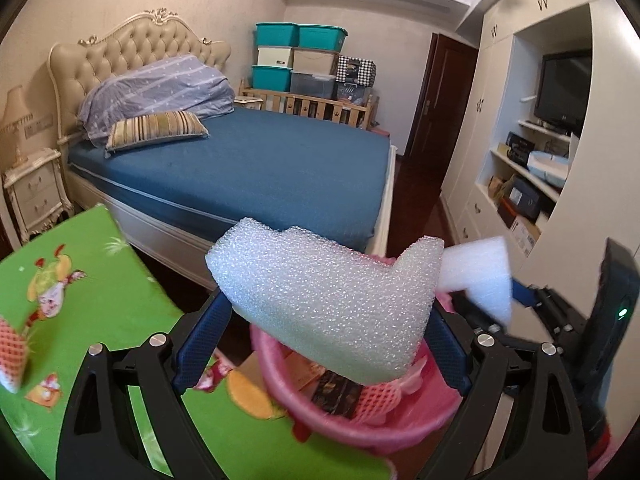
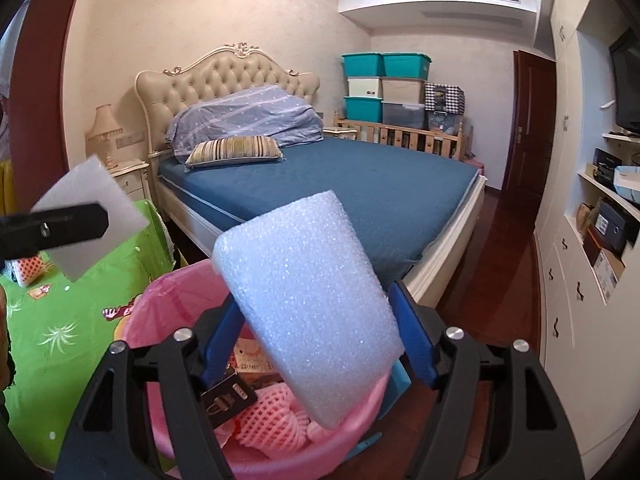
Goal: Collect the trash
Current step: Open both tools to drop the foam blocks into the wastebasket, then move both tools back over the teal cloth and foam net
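Note:
My left gripper (image 1: 330, 306) is shut on a bumpy white foam piece (image 1: 320, 296), blue fingers (image 1: 200, 344) pressing both sides, above a pink lined bin (image 1: 276, 364). My right gripper (image 2: 316, 292) stands open around a second white foam piece (image 2: 312, 304). That piece sits tilted and loose between the fingers (image 2: 416, 340), its lower end over the bin (image 2: 168, 280). The bin holds pink foam fruit nets (image 2: 272, 416), a dark wrapper (image 2: 228, 400) and cardboard. In the right wrist view the left gripper's foam (image 2: 96, 196) shows at the left edge.
A green cartoon mat (image 1: 100, 280) lies left of the bin, with a pink fruit net (image 2: 30, 268) on it. The blue bed (image 1: 260, 168) stands behind, a nightstand (image 1: 36, 196) at its left. White cabinets and shelves (image 2: 580, 280) line the right wall beside dark wood floor (image 2: 500, 260).

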### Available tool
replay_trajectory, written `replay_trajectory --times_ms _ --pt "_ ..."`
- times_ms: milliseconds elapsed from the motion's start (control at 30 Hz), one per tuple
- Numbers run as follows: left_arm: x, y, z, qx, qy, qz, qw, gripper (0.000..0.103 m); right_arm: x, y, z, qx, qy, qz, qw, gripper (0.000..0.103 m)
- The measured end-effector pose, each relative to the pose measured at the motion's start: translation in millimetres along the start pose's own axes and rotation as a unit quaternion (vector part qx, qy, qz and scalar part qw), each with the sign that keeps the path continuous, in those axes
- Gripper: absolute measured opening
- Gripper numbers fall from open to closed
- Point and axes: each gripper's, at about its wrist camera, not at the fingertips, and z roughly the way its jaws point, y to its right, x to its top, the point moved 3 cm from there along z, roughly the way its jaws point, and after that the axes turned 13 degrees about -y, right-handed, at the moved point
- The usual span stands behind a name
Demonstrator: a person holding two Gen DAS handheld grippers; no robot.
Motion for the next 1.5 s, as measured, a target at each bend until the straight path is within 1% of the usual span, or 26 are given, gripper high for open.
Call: replay_trajectory --times_ms 33,67,133,200,267,367,467,500,567,700,800,900,967,1067,1167,1267,1300,1467,1500 --pt "1 2 2 -0.006 0.002 -0.002 1.0000 0.088 2 -1 5 0.002 -0.001 -0.005 1.000 0.083" --pt "4 3 4 -0.008 0.004 -0.003 1.0000 0.092 2 0 8 0.000 -0.001 -0.006 1.000 0.088" --pt "9 5 4 -0.007 0.014 -0.010 0.9998 0.092 2 11 6 -0.009 0.006 0.006 1.000 0.088" --pt "12 6 1 -0.014 0.020 -0.010 0.9997 0.093 0 21 1 -0.004 0.008 0.021 1.000 0.088" --pt "12 4 -7 -0.010 0.030 -0.011 0.9995 0.093 -4 30 -10 -0.009 0.015 0.024 1.000 0.088" --pt "10 -6 -20 -0.010 0.040 -0.017 0.9990 0.093 -11 32 -28 -0.011 0.022 0.022 0.999 0.088" --pt "-1 -24 -43 0.008 0.056 -0.025 0.9981 0.093 -16 26 -42 -0.014 0.024 0.015 0.999 0.088" --pt "-4 -30 -47 0.014 0.057 -0.026 0.9979 0.093 -18 21 -46 -0.013 0.023 0.013 1.000 0.088" --pt "-12 -44 -57 0.037 0.052 -0.026 0.9976 0.093 -17 11 -49 -0.005 0.021 0.006 1.000 0.089" --pt "-34 -76 -76 0.102 0.041 -0.025 0.9937 0.093 -14 -31 -50 0.017 0.020 -0.013 1.000 0.092" --pt "-54 -100 -90 0.146 0.036 -0.016 0.9885 0.094 -12 -77 -42 0.047 0.012 -0.034 0.998 0.092" --pt "-74 -126 -107 0.179 0.031 -0.019 0.9833 0.094 -13 -129 -31 0.075 -0.003 -0.062 0.995 0.092" --pt "-87 -143 -119 0.194 0.030 -0.025 0.9803 0.094 -16 -164 -24 0.092 -0.013 -0.082 0.992 0.092" --pt "-105 -175 -144 0.233 0.031 -0.040 0.9711 0.094 -17 -209 -17 0.118 -0.025 -0.102 0.987 0.092" --pt "-121 -214 -168 0.280 0.030 -0.068 0.9570 0.094 -15 -249 -8 0.134 -0.041 -0.110 0.984 0.092" --pt "-136 -259 -192 0.315 0.030 -0.113 0.9417 0.094 -12 -285 -3 0.146 -0.052 -0.116 0.981 0.092" --pt "-144 -278 -201 0.327 0.026 -0.133 0.9350 0.094 -11 -297 -1 0.151 -0.054 -0.118 0.980 0.092" --pt "-174 -332 -222 0.339 0.012 -0.193 0.9207 0.094 -4 -357 4 0.173 -0.063 -0.130 0.974 0.092" --pt "-179 -340 -224 0.338 0.009 -0.200 0.9194 0.094 -2 -370 7 0.176 -0.067 -0.131 0.973 0.092"
